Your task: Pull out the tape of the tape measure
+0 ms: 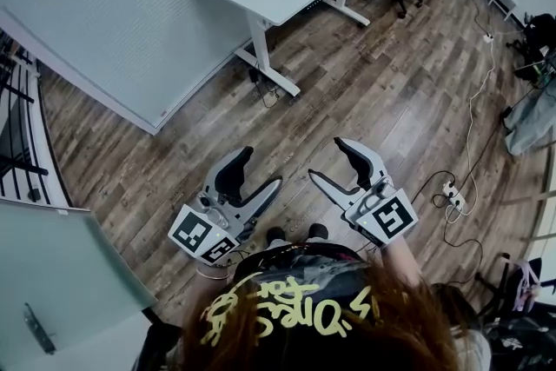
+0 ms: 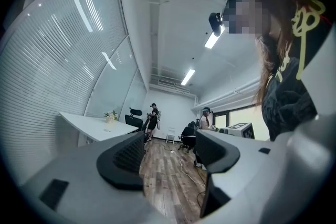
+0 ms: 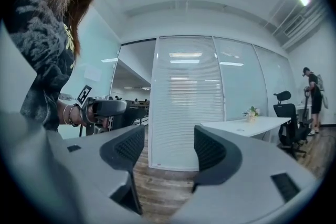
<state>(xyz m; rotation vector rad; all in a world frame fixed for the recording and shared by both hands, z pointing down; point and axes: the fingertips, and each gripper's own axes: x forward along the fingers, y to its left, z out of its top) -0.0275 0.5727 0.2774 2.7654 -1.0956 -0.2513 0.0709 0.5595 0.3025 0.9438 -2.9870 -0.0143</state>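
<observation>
Head view: left tongs [image 1: 261, 169] and right tongs [image 1: 326, 159] are held side by side in front of the body over the wood floor [image 1: 382, 100]. Both are spread wide with nothing in them. Likely a ready pose, task not begun.

Left gripper view: jaws wide apart, only floor and far office between them.

Right gripper view: same, gaping at a glass partition [image 3: 184, 102] and a white surface [image 3: 247, 126].

Tape measure in no view, so nothing to grip yet.

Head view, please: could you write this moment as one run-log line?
left claw: open, empty | right claw: open, empty | tape measure: not in view | below: wood floor
</observation>
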